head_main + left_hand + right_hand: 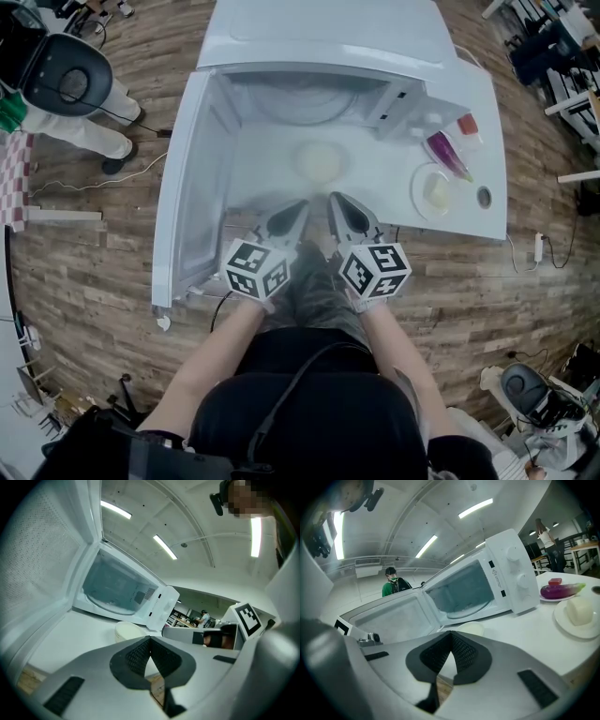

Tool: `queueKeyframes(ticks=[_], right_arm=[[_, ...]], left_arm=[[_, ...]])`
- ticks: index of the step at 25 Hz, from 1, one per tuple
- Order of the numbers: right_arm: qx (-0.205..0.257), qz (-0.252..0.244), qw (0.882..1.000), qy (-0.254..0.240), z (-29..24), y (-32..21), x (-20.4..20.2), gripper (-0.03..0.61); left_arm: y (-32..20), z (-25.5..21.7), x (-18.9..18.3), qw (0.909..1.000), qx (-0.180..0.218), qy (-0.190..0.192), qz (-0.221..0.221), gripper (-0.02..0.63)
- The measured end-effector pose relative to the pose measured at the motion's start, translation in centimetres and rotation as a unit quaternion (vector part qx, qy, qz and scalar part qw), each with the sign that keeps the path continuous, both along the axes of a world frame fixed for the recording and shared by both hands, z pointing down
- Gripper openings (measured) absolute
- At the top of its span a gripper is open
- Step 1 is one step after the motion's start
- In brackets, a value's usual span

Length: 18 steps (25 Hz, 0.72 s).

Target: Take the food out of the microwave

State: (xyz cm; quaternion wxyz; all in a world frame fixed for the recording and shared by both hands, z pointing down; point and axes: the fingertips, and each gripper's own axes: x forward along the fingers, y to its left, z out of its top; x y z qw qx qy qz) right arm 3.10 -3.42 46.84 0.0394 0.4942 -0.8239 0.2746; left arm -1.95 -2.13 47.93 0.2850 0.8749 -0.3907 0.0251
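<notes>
The white microwave [319, 56] stands at the back of the table with its door [192, 178] swung open to the left; its glass turntable [295, 101] is bare. A pale round bowl of food [320, 161] sits on the table in front of the opening, also seen as the bowl [129, 631] and the bowl [471, 629] in the gripper views. My left gripper [301, 205] and right gripper [334, 198] hover side by side at the near table edge, short of the bowl, apart from it. Both are shut with nothing between the jaws: left gripper [150, 640], right gripper [451, 633].
Right of the microwave lie a plate with a white lump [436, 191], a purple eggplant on a dish [449, 156], a red item [467, 124] and a small dark disc [484, 197]. A person in green [393, 583] stands beyond the open door. Wooden floor surrounds the white table [375, 211].
</notes>
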Motion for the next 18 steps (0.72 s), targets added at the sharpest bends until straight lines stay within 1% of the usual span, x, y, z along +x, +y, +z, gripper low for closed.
queueKeyframes(ticks=[4, 10, 18], right_arm=[[0.005, -0.011, 1.0, 0.007, -0.2, 1.0, -0.1, 0.018], [0.024, -0.028, 0.999, 0.012, -1.0, 2.5, -0.6, 0.018], [0.031, -0.033, 0.999, 0.011, -1.4, 4.5, -0.9, 0.018]], left_arm=[[1.0, -0.4, 0.2, 0.9999, 0.006, 0.004, 0.007, 0.011], [2.0, -1.5, 0.0, 0.9995, 0.025, 0.016, 0.007, 0.011], [3.9, -1.8, -0.3, 0.9994, 0.023, 0.027, 0.004, 0.011]])
